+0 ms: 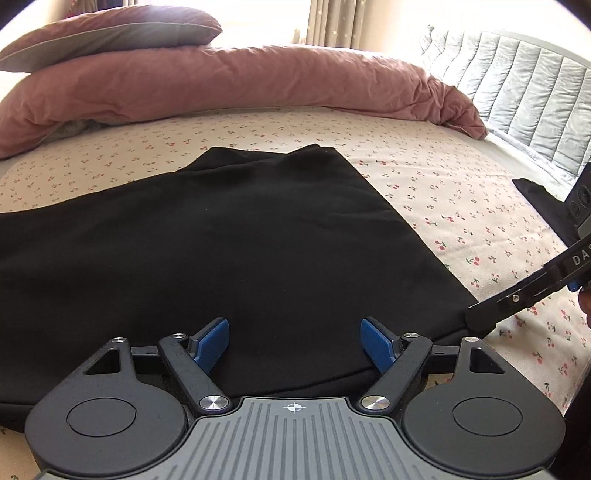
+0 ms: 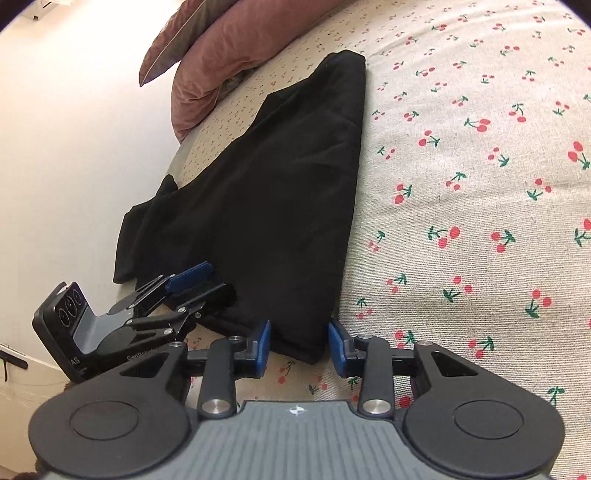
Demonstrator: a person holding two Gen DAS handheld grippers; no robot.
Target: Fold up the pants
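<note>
Black pants (image 1: pixel 221 251) lie flat on a cherry-print bed sheet (image 1: pixel 461 206). In the left wrist view my left gripper (image 1: pixel 294 345) is open, its blue pads (image 1: pixel 210 345) spread wide over the near edge of the cloth. My right gripper (image 2: pixel 300 345) is open, its blue pads (image 2: pixel 263 347) on either side of the near corner of the pants (image 2: pixel 266 206). The right gripper's finger (image 1: pixel 517 299) reaches that corner at the right of the left wrist view. The left gripper (image 2: pixel 195 286) shows at the left of the right wrist view, at the pants' edge.
A rolled pink duvet (image 1: pixel 229 85) and a pink-grey pillow (image 1: pixel 110 33) lie along the far side of the bed. A grey padded headboard (image 1: pixel 517 85) stands at the right. Another dark cloth (image 1: pixel 539 203) lies near it. A white wall (image 2: pixel 74 129) borders the bed.
</note>
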